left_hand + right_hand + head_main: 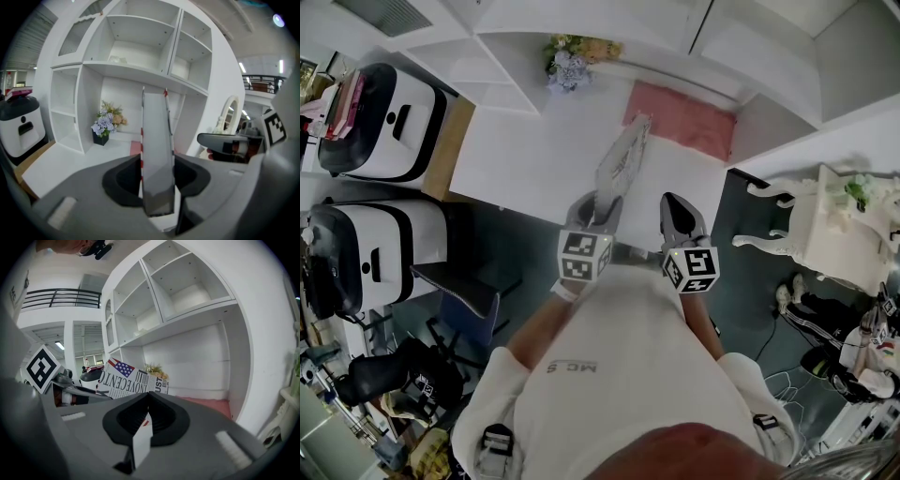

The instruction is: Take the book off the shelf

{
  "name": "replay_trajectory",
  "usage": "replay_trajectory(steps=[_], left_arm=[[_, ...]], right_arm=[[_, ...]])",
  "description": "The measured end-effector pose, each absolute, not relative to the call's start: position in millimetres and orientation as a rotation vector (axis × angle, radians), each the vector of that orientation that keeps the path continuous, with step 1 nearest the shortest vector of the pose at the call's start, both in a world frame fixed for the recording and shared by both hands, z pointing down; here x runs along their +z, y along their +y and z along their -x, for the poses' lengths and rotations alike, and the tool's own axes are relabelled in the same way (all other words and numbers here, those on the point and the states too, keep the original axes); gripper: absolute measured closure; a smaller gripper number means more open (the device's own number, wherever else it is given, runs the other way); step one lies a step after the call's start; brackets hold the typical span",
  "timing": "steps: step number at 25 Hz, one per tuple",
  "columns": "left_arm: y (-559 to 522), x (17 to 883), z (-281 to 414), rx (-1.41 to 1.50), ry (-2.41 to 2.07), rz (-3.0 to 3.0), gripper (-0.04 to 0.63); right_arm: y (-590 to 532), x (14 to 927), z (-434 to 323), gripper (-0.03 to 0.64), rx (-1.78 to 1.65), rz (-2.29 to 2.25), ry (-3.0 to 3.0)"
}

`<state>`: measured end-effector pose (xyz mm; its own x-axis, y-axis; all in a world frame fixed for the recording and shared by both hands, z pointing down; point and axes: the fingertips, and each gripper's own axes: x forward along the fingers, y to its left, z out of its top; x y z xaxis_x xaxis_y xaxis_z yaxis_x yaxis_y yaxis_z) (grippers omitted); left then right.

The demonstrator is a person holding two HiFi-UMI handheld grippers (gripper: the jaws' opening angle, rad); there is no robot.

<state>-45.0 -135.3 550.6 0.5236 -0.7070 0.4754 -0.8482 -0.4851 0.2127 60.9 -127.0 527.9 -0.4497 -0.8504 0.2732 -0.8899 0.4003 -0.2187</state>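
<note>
The book (619, 164) is thin, with a newspaper-print cover and a US flag at one corner. My left gripper (600, 204) is shut on its near end and holds it on edge above the white shelf counter (520, 159). In the left gripper view the book (157, 154) stands edge-on between the two jaws, and its red-striped edge shows. The right gripper view shows the book's cover (133, 380) off to the left. My right gripper (677, 211) hangs just right of the left one, apart from the book, with its jaws (149, 420) shut on nothing.
A vase of flowers (570, 64) and a pink mat (682, 117) lie on the counter under the open white shelf compartments (136, 40). An ornate white side table (825, 230) stands at the right. Two white machines (384, 122) and a chair (464, 291) stand at the left.
</note>
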Motion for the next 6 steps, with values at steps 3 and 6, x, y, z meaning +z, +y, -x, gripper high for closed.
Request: replay_trajectory(steps=[3, 6], left_arm=[[-134.5, 548.8, 45.4, 0.455, -1.277, -2.347, 0.430], [-133.6, 546.5, 48.6, 0.456, -1.277, -2.349, 0.430]], right_arm=[[-126.2, 526.5, -61.2, 0.627, 0.507, -1.584, -2.529], [-125.4, 523.4, -58.8, 0.627, 0.506, -1.589, -2.529]])
